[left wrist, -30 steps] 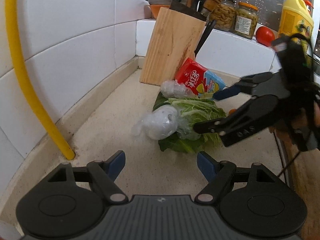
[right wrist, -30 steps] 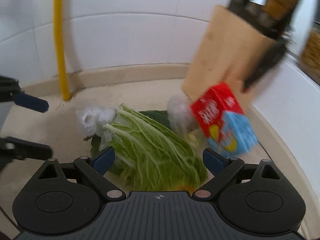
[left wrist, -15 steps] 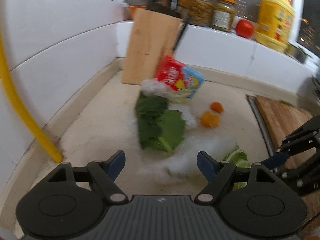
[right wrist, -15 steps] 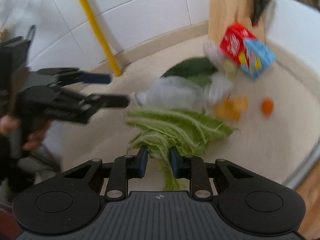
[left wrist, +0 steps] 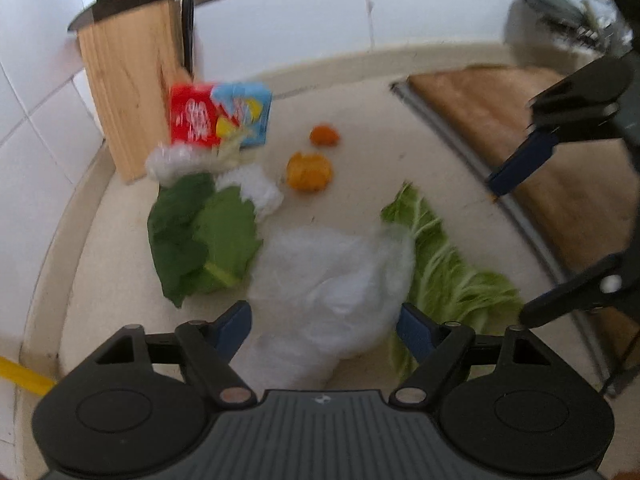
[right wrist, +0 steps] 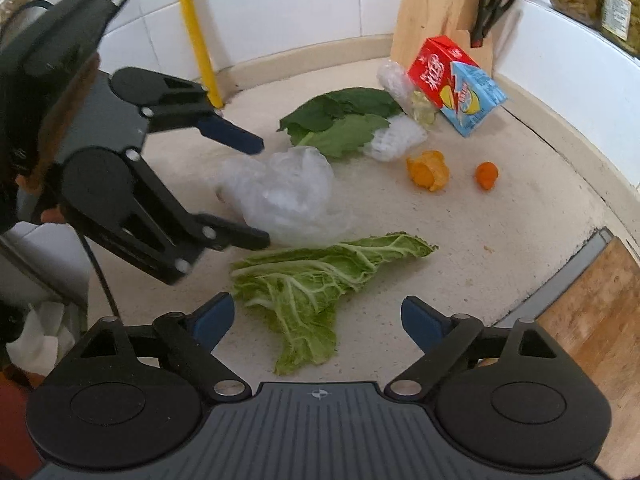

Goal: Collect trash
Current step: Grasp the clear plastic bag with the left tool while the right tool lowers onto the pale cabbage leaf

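- White wall tiles (right wrist: 280, 8) back a pale speckled desk (right wrist: 500, 220) strewn with kitchen scraps.
- Left wrist view is blurred, so edges of the scraps there are hard to make out; jars on the ledge are cut off at the frame's top.
- Crumpled clear plastic bag (left wrist: 332, 276) lies between the left tool (left wrist: 324, 322) fingers; its jaws are closing, and whether the pads already press on it I cannot tell.
- In the right wrist view the same left tool (right wrist: 262, 192) reaches in from the left, tilted downward, its fingers bracketing the bag (right wrist: 284, 192).
- Right tool (right wrist: 318, 318) hangs over the stem end of a pale cabbage leaf (right wrist: 312, 276), jaws opening wide, gripping nothing.
- Dark green leaves (right wrist: 344, 124) lie beyond the bag, with a smaller wad of plastic (right wrist: 394, 138) touching them.
- Two orange peel pieces (right wrist: 428, 170) sit apart on the desk.
- Red and blue carton (right wrist: 456, 84) leans against a wooden knife block (right wrist: 436, 8).
- Yellow pipe (right wrist: 196, 32) runs down the wall.
- Wooden cutting board (right wrist: 596, 320) occupies the right edge.
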Demonstrator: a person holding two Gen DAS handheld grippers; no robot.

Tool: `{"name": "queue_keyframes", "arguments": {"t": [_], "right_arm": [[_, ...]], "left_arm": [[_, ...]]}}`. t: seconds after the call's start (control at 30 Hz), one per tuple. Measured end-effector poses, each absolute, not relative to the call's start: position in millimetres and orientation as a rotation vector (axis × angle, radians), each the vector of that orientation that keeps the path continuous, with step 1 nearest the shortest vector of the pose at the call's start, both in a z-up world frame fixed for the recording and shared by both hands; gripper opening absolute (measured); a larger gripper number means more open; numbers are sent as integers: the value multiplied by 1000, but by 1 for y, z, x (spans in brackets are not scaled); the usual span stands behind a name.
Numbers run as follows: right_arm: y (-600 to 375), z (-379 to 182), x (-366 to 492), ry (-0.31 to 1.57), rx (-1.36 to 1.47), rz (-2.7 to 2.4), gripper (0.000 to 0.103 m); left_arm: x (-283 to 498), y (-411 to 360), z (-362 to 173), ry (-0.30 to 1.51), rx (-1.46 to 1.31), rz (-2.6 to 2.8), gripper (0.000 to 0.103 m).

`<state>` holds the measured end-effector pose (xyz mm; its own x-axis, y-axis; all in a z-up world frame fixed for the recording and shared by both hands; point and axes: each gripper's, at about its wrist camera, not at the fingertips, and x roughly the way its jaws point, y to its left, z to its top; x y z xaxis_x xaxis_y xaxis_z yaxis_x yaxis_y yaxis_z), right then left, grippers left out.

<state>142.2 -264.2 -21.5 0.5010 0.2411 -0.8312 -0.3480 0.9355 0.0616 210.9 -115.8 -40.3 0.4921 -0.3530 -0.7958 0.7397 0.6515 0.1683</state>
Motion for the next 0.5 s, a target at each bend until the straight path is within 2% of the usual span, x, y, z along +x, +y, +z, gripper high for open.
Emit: {"name": "queue_keyframes", "arguments": {"t": [0.03, 0.13, 0.27, 0.37, 0.43, 0.5], "right_arm": [[-264, -23, 140, 980, -116, 352, 94], [-264, -25, 141, 975, -101, 343, 94], [-265, -23, 139, 954, -83, 350, 94], [-264, -22, 141, 943, -51, 361, 94], [-261, -23, 145, 937, -52, 360, 98], [-259, -26, 150, 943, -45, 348, 101]], "left_arm": [[212, -114, -42, 821, 530, -689, 54], [209, -97, -35, 843, 452, -674, 45], [196, -60, -19, 856, 324, -613, 46], [185, -39, -16, 861, 270, -560, 56], [182, -36, -18, 852, 268, -525, 71], [184, -37, -22, 845, 268, -493, 76]]}}
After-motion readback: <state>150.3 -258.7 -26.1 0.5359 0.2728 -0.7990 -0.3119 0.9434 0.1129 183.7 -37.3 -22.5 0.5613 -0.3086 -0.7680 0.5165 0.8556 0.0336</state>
